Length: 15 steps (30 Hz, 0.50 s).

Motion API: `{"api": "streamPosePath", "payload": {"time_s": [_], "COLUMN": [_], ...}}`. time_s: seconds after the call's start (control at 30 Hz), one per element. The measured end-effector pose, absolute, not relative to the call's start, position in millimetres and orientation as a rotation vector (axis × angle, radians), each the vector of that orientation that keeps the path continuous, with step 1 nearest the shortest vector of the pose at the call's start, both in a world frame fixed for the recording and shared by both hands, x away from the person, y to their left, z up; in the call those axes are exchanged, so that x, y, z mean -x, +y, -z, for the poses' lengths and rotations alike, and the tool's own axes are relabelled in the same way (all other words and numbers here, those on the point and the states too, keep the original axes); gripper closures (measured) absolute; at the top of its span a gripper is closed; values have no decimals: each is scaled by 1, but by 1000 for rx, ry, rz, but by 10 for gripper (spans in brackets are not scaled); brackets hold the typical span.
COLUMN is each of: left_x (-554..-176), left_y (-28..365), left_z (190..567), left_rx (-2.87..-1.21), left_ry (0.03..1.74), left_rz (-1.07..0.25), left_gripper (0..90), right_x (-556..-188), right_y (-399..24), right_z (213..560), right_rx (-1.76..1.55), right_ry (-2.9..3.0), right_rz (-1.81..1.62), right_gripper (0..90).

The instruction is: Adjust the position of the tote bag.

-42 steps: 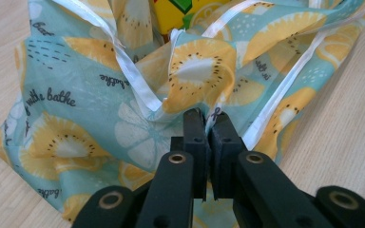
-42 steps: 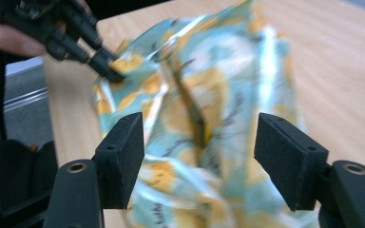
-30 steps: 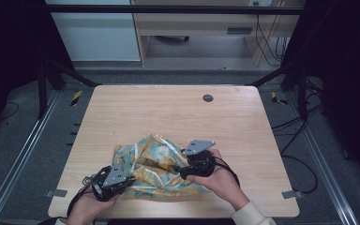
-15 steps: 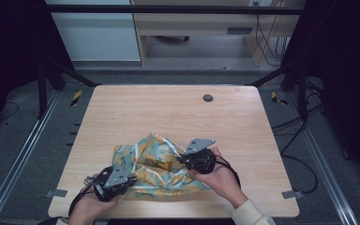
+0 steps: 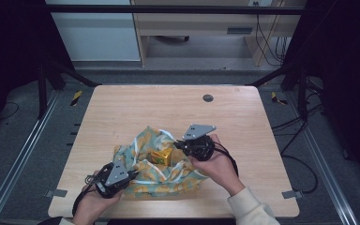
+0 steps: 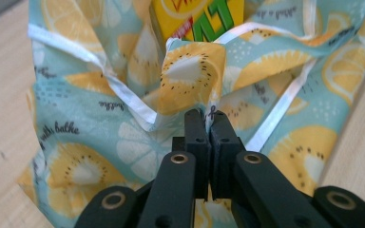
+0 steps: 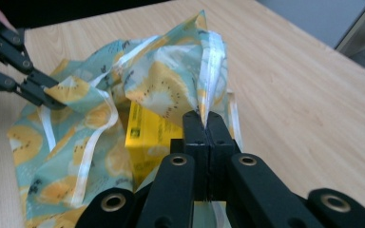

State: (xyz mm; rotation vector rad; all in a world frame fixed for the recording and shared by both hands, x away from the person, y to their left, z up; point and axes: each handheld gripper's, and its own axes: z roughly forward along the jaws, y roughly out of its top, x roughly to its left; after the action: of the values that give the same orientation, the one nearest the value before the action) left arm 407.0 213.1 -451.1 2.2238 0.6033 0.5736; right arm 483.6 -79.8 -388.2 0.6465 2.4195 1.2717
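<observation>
A teal cloth (image 5: 155, 177) printed with yellow citrus slices and edged in white lies crumpled at the table's near middle. A yellow box (image 5: 162, 155) stands inside its folds. My left gripper (image 5: 132, 174) is at the cloth's near-left side, shut on a fold of the cloth (image 6: 190, 76), with the box (image 6: 199, 19) just beyond. My right gripper (image 5: 176, 145) is on the cloth's right, shut on a raised white-trimmed edge of the cloth (image 7: 171, 85), which stands up like a tent over the box (image 7: 147, 133). The left gripper (image 7: 52, 102) shows across from it.
The wooden table (image 5: 122, 112) has a round black grommet (image 5: 208, 98) near its far edge. Metal frame rails run along both sides of the table, and cables lie on the floor to the right.
My right gripper has risen a little and pulled its edge of the cloth up, so the yellow box now shows. The left gripper has stayed where it was.
</observation>
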Motion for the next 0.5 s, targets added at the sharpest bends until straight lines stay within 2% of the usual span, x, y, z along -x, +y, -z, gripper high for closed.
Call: {"api": "streamPosePath", "payload": {"time_s": [0.5], "left_x": [-411], "left_y": [217], "left_z": [453], "left_rx": [-2199], "left_ry": [678], "left_rz": [-589], "left_gripper": [882], "right_x": [-514], "right_y": [-63], "right_z": [381], "right_rx": [-688], "right_ry": [2439], "right_rz": [-1253], "right_gripper": [900]}}
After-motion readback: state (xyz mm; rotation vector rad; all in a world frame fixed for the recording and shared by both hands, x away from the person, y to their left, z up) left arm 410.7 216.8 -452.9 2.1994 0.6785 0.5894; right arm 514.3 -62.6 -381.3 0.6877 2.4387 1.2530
